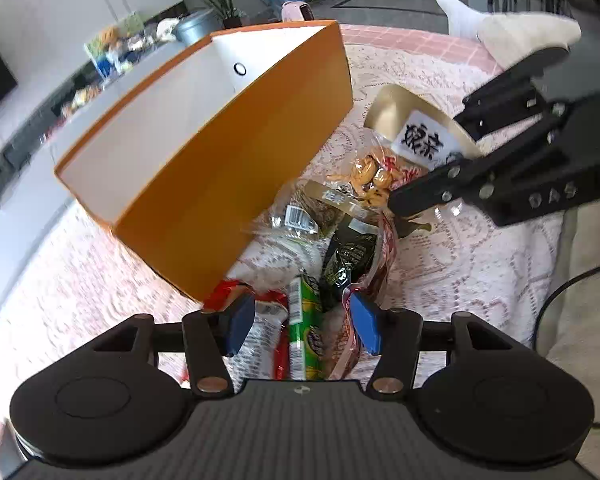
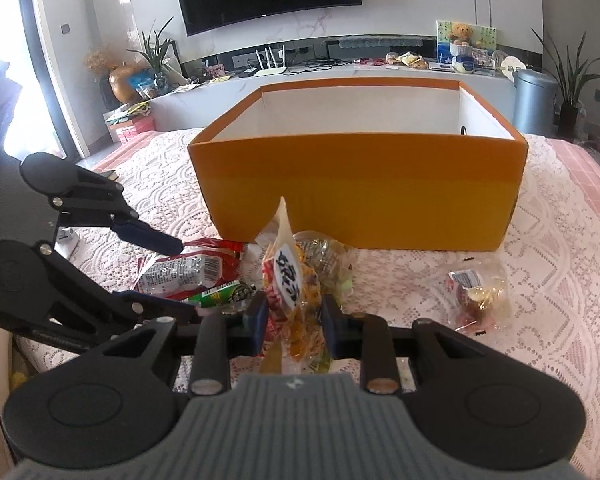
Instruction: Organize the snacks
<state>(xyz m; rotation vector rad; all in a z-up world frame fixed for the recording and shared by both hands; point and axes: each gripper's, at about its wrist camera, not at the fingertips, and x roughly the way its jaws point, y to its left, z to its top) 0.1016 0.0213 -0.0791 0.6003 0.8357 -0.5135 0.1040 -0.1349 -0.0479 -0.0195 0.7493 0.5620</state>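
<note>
snacks heaped in lower centre of both views, on lace tablecloth, just in front of orange box. box open-topped, white inside, nothing visible in the part that shows, filling upper centre of right wrist view and upper left of left wrist view; probably set close to the heap so each packet needs only a short lift over the near wall.

right gripper pinched onto clear peanut bag, blue pads pressed against its sides below the white label with black characters. bag held upright, gold top pointing up toward the box; seems raised off the pile, though contact underneath hidden. same bag at right of centre in left wrist view, black fingers clamping its lower part.

left gripper spread wide, blue pads either side of red-and-white packet and green packet, gripping nothing. looks poised low over the heap, likely lining up a next pick while the other side carries. dark green packet lying farther up the pile.

small sweets bag well apart at right of the right wrist view, alone on the cloth.

judged early in the sorting: most packets not yet boxed. next move likely calls for lifting the peanut bag clear of the near wall before letting go; thin film could slip or catch on the rim.
</note>
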